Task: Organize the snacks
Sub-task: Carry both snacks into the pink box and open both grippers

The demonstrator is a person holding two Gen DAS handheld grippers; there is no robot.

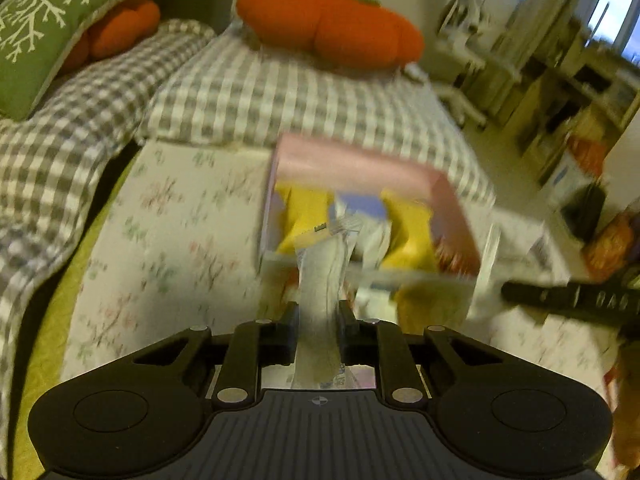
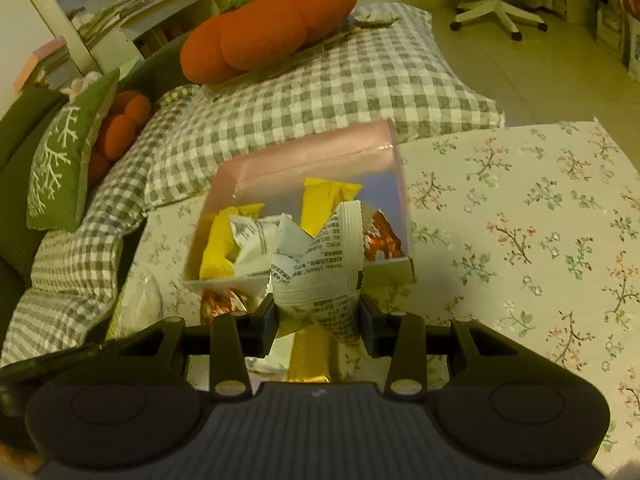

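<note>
Left claw [image 1: 319, 316] pinched shut on a pale snack packet [image 1: 324, 280], just short of the pink box [image 1: 360, 168]. Right claw [image 2: 318, 312] clamps a white packet [image 2: 320, 268] at the box's [image 2: 304, 152] near wall; print reads "Mark", rest unreadable. Box holds two yellow packets [image 2: 324, 200].
</note>
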